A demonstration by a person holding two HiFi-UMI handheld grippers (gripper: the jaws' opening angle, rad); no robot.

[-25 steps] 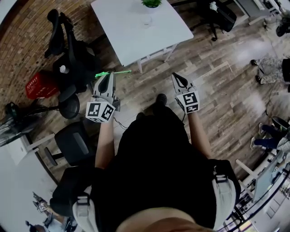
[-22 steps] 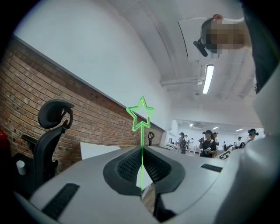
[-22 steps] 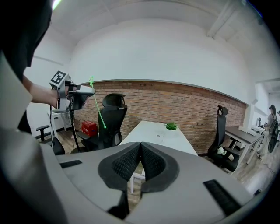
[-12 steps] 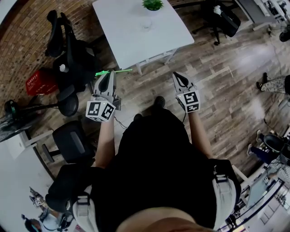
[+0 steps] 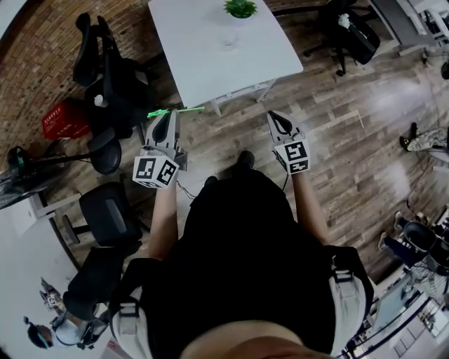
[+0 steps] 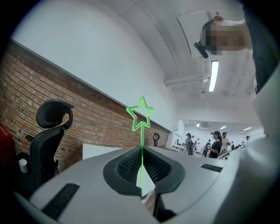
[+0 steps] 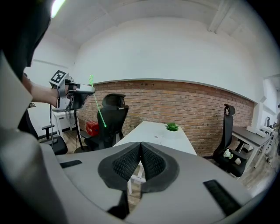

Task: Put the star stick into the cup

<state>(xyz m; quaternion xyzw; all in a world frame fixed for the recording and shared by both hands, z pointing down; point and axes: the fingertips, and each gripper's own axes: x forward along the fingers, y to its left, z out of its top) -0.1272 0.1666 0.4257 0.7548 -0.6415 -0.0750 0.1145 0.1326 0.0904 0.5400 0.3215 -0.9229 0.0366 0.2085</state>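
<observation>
My left gripper (image 5: 170, 113) is shut on a thin green star stick (image 5: 176, 111), which lies crosswise at its tips in the head view. In the left gripper view the stick rises from between the closed jaws (image 6: 141, 164) to its star outline (image 6: 141, 114). My right gripper (image 5: 271, 116) is shut and holds nothing (image 7: 141, 146). Both are held out over the wooden floor, short of the white table (image 5: 210, 63). A small clear cup (image 5: 229, 40) stands on the table near a green plant (image 5: 240, 8). The right gripper view shows the left gripper (image 7: 80, 91) with the stick (image 7: 99, 110).
Black office chairs (image 5: 105, 77) and a red basket (image 5: 62, 119) stand left of the table along the brick wall. A black stool (image 5: 105, 210) is at my left. Another black chair (image 5: 354, 31) stands beyond the table on the right. People's legs show at the right edge.
The table and floor have drifted slightly right and down in the head view as the person walks. Both grippers keep their pose, and the stick stays in the left one.
</observation>
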